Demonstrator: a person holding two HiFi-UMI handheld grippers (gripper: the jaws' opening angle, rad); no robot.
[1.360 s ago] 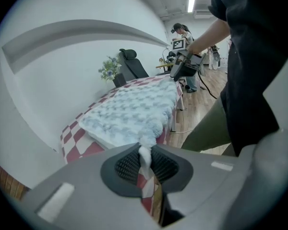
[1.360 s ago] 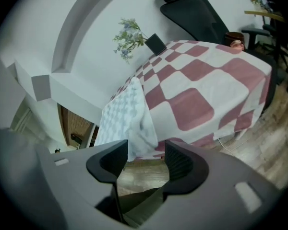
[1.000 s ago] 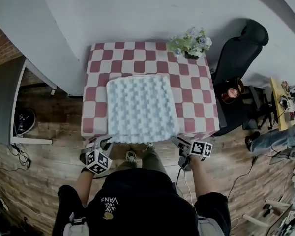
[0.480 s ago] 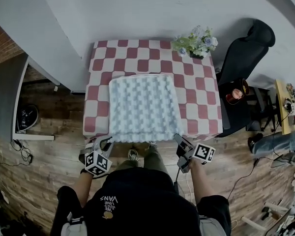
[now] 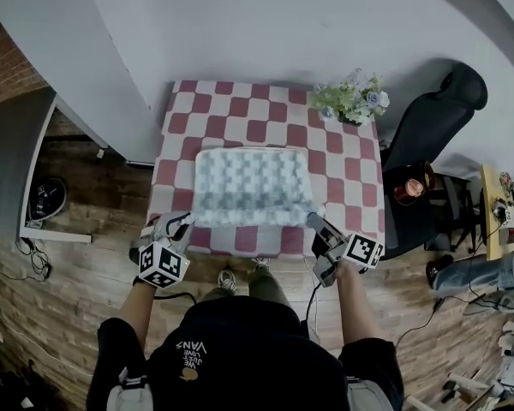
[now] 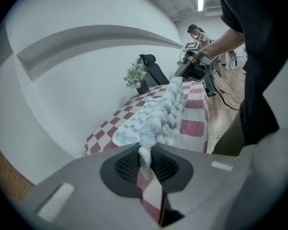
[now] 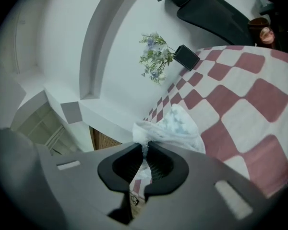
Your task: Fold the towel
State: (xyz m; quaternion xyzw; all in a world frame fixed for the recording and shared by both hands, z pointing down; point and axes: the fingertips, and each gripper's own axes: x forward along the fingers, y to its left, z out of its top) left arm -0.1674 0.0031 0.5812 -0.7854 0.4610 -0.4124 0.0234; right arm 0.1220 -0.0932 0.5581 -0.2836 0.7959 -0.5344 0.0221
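Towel (image 5: 252, 187) corners in both hand-held grippers (image 5: 185, 222) (image 5: 313, 222)

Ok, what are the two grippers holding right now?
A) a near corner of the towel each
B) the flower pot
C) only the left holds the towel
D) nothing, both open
A: the left gripper and the right gripper, whose jaws have just been closing, each pinch a corner of the towel.

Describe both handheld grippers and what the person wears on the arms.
The left gripper and right gripper each have a grey body and a white cube with black square markers. Their fingers have ribbed black faces. A dark cable trails from the right one, whose jaws have just been closing, the towel between them. The person wears a black short-sleeved top.
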